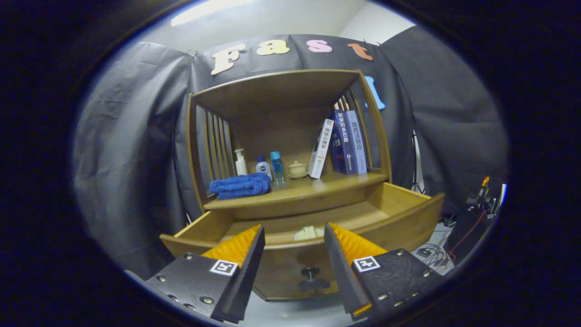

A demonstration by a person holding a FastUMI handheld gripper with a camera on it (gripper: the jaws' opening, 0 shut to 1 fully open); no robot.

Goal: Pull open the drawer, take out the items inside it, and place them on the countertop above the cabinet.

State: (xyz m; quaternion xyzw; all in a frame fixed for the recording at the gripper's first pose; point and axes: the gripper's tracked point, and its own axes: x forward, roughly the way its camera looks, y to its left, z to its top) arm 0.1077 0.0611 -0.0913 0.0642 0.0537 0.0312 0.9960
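Black cloth drapes the booth behind a wooden cabinet (290, 136) whose open shelf serves as the bench (308, 188). On the bench lie a folded blue towel (240, 186), a white pump bottle (240, 162), a small white-and-blue bottle (263, 167), a clear blue bottle (277, 166) and a small lidded cup (297, 169); to their right, a white book (320, 149) leans against upright blue books (348, 141). Beneath the bench the drawer (399, 222) stands pulled open, its dark knob (310, 272) showing on the front panel between the fingers. Inside, a pale item (309, 233) rests on the drawer floor close behind the front wall, just beyond the fingertips and in line with the gap between them. The gripper (294, 231) hangs in front of the drawer with its jaws released, spread wide and touching nothing. Cables and small equipment (481, 195) sit on the floor to the right of the cabinet.
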